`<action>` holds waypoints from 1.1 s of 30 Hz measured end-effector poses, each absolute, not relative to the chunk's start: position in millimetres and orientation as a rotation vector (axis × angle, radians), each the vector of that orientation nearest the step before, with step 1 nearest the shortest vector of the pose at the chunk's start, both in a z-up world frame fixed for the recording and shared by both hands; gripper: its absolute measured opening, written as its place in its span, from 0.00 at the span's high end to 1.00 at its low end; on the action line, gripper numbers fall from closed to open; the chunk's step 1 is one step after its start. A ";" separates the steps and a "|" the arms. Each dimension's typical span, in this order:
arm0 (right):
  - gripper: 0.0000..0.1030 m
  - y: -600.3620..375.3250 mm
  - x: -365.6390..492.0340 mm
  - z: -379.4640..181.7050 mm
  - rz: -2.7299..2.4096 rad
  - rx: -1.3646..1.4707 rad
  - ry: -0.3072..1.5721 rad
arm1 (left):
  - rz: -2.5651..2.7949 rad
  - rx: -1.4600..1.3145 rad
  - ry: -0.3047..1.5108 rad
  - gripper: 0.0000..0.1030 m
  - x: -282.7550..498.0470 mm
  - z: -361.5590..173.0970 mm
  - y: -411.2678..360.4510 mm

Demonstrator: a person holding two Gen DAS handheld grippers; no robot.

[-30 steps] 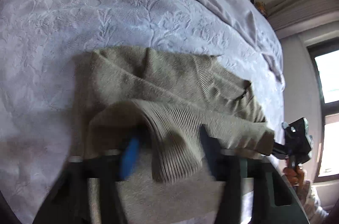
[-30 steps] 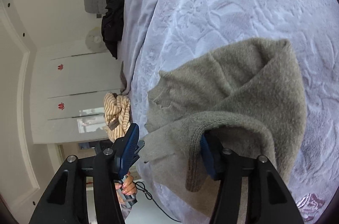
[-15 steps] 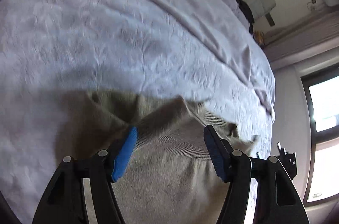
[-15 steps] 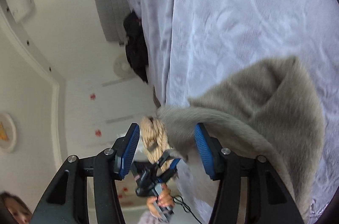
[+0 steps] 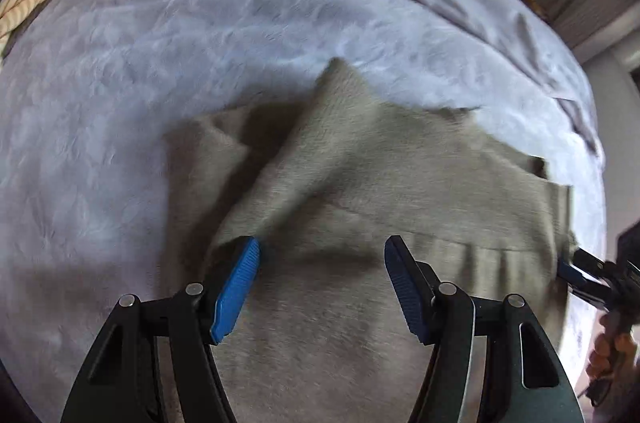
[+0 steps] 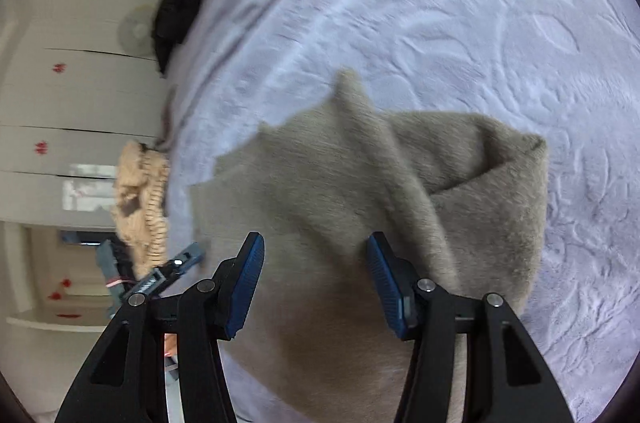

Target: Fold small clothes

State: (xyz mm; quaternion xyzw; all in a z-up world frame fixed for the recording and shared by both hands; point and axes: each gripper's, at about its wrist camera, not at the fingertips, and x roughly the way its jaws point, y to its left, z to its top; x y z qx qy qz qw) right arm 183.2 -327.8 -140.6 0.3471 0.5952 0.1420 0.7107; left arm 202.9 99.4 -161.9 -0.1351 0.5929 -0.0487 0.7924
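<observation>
Left gripper (image 5: 322, 285) first: jaws apart, nothing pinched, where a second ago a ribbed fold of the olive knit garment (image 5: 360, 191) hung draped between its pads; that fold is now let go and laid forward, so the cloth lies flat on the lavender bedspread (image 5: 200, 35) under and ahead of the jaws. A raised ridge of fabric runs from just beyond the left pad (image 5: 240, 275) up to a peak ahead of the jaws. The right gripper (image 6: 314, 283) is also parted with no cloth clamped; the hem it carried earlier is dropped, and the garment (image 6: 360, 191) spreads below and past its tips, doubled over with a thick folded edge out to the right of the jaws. My read: one fold just got placed, the next step is smoothing or a second fold, and that ridge needs flattening. Far edge of the garment sits well inside the bed, with plenty of bare bedspread (image 6: 480, 3) ahead of both jaws. A striped cream garment (image 6: 144, 207) lies off to the left near the bed's edge, well apart.
</observation>
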 end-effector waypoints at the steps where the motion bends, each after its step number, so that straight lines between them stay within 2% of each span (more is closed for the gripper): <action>1: 0.45 -329.3 181.9 -146.5 0.291 0.763 1.331 | -0.082 -0.304 1.275 0.36 202.0 -164.2 105.9; 6: 0.44 -359.4 163.0 -137.8 0.231 0.785 1.284 | -0.040 -0.283 1.266 0.36 191.4 -145.7 129.9; 10: 0.33 -381.3 145.0 -119.7 0.214 0.783 1.265 | -0.042 -0.288 1.272 0.36 174.4 -128.4 148.7; 22: 0.32 -377.4 76.1 -99.5 0.273 0.813 1.287 | -0.105 -0.303 1.375 0.36 99.0 -126.4 155.8; 33: 0.32 -312.8 24.9 -102.4 0.354 0.843 1.353 | -0.231 -0.308 1.423 0.36 74.8 -142.6 161.5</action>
